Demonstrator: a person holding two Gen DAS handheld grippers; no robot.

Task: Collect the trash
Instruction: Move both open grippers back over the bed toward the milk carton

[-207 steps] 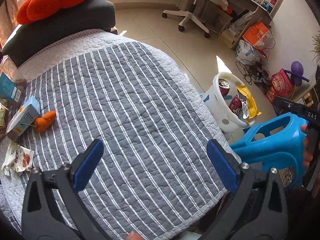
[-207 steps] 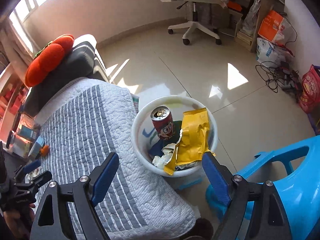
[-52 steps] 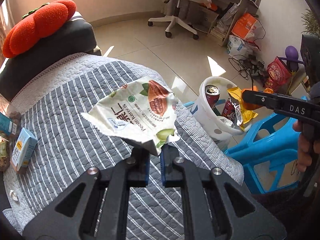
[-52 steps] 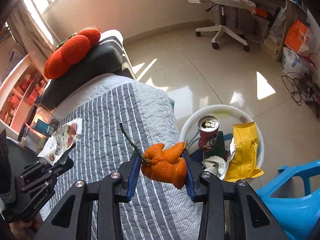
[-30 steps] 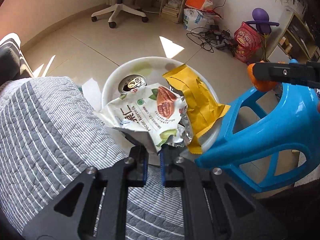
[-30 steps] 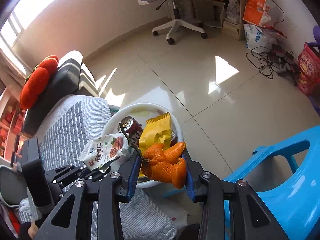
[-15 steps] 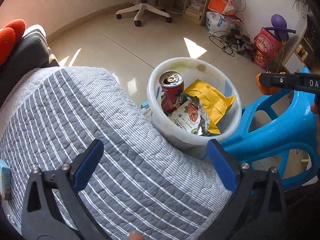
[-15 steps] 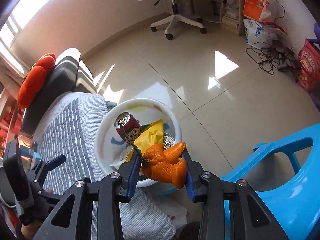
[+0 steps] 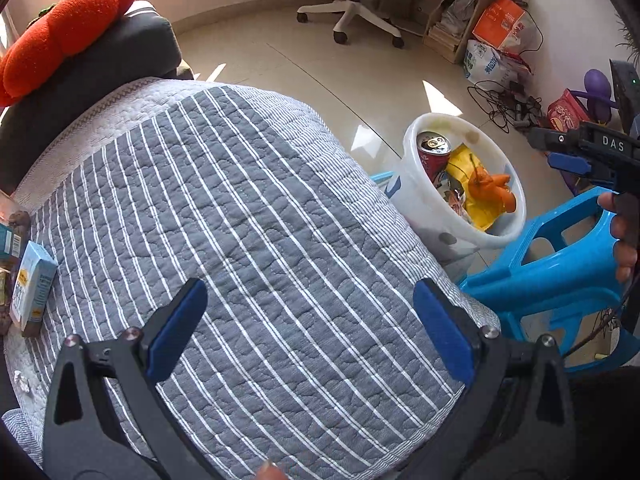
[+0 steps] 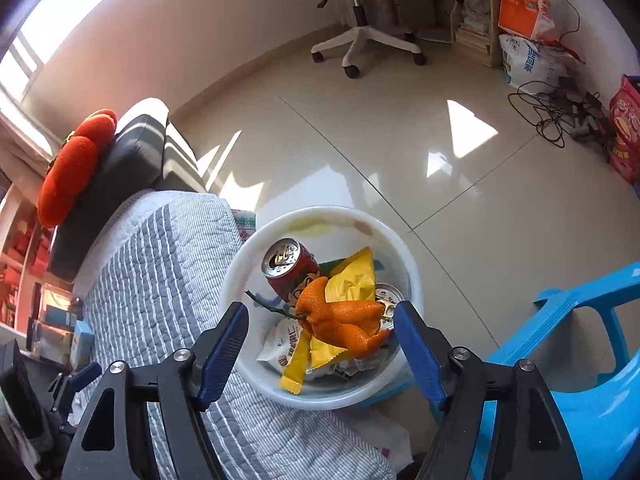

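Bed: our striped quilt (image 9: 256, 216) – milk carton (image 9: 32, 284) left.
Left gripper (image 9: 308, 332): wide, empty.
Right gripper (image 10: 320, 340): opening – orange peel (image 10: 340, 320) loose over bin (image 10: 400, 248).

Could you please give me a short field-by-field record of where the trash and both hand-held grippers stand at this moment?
bin: white bin on floor beside bed
bin contents: orange peel, red can, yellow wrapper
left hand-held gripper: open, empty, over striped quilt
right hand-held gripper: jaws opening above bin, peel released
left on bed: small carton
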